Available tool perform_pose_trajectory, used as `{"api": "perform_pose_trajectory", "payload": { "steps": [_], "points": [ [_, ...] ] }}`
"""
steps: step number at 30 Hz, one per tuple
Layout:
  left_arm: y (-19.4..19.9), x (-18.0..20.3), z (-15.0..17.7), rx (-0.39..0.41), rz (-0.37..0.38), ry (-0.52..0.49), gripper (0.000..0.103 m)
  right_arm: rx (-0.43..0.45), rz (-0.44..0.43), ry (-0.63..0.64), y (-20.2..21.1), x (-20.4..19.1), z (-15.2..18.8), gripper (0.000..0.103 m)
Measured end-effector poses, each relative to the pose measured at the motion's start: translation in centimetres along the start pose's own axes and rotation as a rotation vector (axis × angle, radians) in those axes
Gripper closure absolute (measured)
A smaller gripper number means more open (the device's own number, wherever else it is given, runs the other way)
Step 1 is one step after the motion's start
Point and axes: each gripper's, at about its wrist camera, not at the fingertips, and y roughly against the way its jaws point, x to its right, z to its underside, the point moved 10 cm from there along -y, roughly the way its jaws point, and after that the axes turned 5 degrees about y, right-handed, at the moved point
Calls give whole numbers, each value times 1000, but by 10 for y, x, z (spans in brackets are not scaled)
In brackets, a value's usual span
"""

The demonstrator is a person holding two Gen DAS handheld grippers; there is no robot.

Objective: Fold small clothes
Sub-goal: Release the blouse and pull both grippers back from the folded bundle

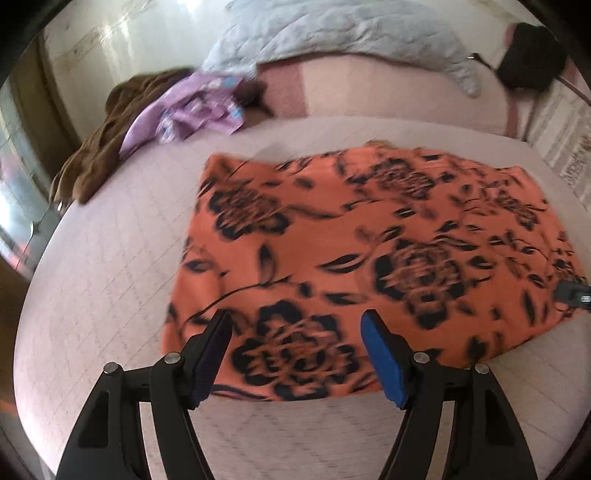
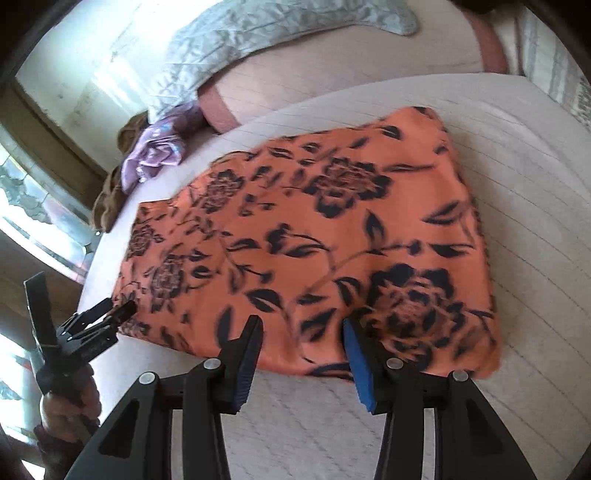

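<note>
One orange floral garment [image 1: 354,251], folded flat on the pale quilted bed [image 1: 110,280]; near edge just ahead of both claws. Left gripper [image 1: 297,325]: jaws spread, holding nothing. Right gripper [image 2: 303,332]: likewise spread, empty, over the near hem. Bare bed on either side. Beyond the left claw: one purple cloth [image 1: 195,107], one brown [image 1: 96,155], one grey quilt [image 1: 332,33].

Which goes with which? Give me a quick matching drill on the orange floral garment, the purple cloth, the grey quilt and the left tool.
Things:
1. orange floral garment
2. purple cloth
3. grey quilt
4. left tool

Places or states:
A. crumpled on a brown garment at the bed's left edge
B. open, over the near hem
C. spread flat mid-bed
D. bunched at the far end

Pairs: 1-C, 2-A, 3-D, 4-B
</note>
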Motion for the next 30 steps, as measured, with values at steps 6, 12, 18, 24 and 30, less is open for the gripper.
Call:
{"api": "perform_pose_trajectory", "payload": {
  "steps": [6,12,18,24,30],
  "points": [
    [-14,21,8,-37,-8,-50,30,-53,32,67,-31,-13,5,54],
    [-18,15,7,-47,6,-9,30,-15,-16,35,-20,-12,-1,54],
    [-21,15,7,-43,0,-17,30,43,-16,76,-15,-24,-9,54],
    [-20,15,8,-39,-5,-20,30,13,5,97,-23,-26,-2,54],
    [-19,14,8,-36,-10,-22,30,54,-31,77,-11,-31,-4,54]
  ]
}}
